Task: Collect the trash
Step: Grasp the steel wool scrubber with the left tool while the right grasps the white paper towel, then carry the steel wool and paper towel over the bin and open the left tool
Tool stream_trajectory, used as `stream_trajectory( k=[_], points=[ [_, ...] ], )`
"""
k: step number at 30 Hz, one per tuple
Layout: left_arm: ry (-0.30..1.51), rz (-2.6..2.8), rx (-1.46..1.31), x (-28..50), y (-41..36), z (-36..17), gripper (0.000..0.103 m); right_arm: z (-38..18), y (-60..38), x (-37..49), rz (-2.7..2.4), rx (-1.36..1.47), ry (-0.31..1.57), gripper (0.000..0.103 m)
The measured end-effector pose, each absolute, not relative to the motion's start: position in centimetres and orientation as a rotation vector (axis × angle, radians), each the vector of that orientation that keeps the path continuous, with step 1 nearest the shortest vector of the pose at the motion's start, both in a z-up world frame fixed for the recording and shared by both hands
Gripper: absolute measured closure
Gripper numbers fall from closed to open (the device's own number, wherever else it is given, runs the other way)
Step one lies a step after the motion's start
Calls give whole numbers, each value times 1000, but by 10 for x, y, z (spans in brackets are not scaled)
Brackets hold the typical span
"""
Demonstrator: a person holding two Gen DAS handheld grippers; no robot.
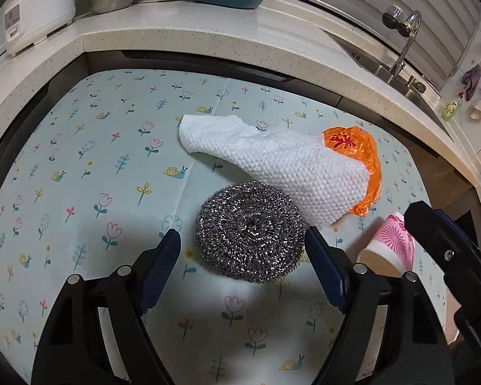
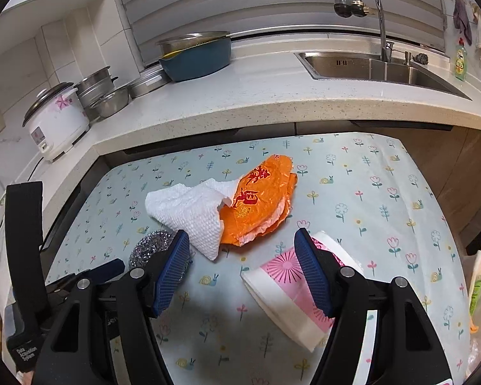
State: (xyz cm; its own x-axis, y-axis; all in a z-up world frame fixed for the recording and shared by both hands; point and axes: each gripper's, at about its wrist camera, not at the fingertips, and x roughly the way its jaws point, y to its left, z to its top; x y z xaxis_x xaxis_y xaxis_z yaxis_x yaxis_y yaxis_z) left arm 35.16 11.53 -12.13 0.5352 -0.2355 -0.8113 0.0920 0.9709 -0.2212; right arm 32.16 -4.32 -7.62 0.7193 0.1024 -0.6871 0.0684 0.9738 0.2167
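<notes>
I am working over a table (image 1: 80, 147) covered in a flowered cloth, pushed up against the front edge of a speckled kitchen worktop (image 1: 208, 41), with four bits of trash lying toward its middle. Largest is the white paper towel (image 1: 272, 163), draped over one side of an orange plastic bag (image 2: 263, 199) nearer the worktop edge. Next is the pink-and-white paper cup (image 2: 285, 288), lying on its side toward the table's near edge. Smallest is the steel wool scourer (image 1: 250, 234), sitting just beside the towel's near end.

My left gripper (image 1: 243, 250) is hanging spread wide with the scourer between its fingers, the pads not pressing it. My right gripper (image 2: 242, 256) is likewise spread and empty, one finger crossing over the cup in its view.

To do this well, I judge the left should be sinking until both pads flank the scourer's middle, clear of the towel, before squeezing; the springy coil may slip otherwise.
</notes>
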Motion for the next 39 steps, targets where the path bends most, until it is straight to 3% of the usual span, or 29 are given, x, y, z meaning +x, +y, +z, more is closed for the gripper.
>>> stream_trajectory(
  k=[6, 9, 14, 16, 18, 39],
  points=[
    [996, -231, -172, 364, 114, -130, 28, -87, -34, 351, 58, 234, 794, 37],
    [1001, -253, -183, 367, 114, -132, 31, -94, -27, 363, 79, 222, 812, 43],
    [988, -272, -165, 366, 113, -133, 37, -107, -21, 375, 122, 245, 856, 67],
    [981, -275, -161, 364, 114, -132, 39, -110, -18, 377, 129, 247, 865, 86],
    [978, -275, -161, 361, 115, -130, 40, -110, -15, 377, 139, 246, 867, 96],
    [874, -343, -129, 283, 77, -47, 42, 19, -70, 275, 79, 285, 600, 99]
  ],
)
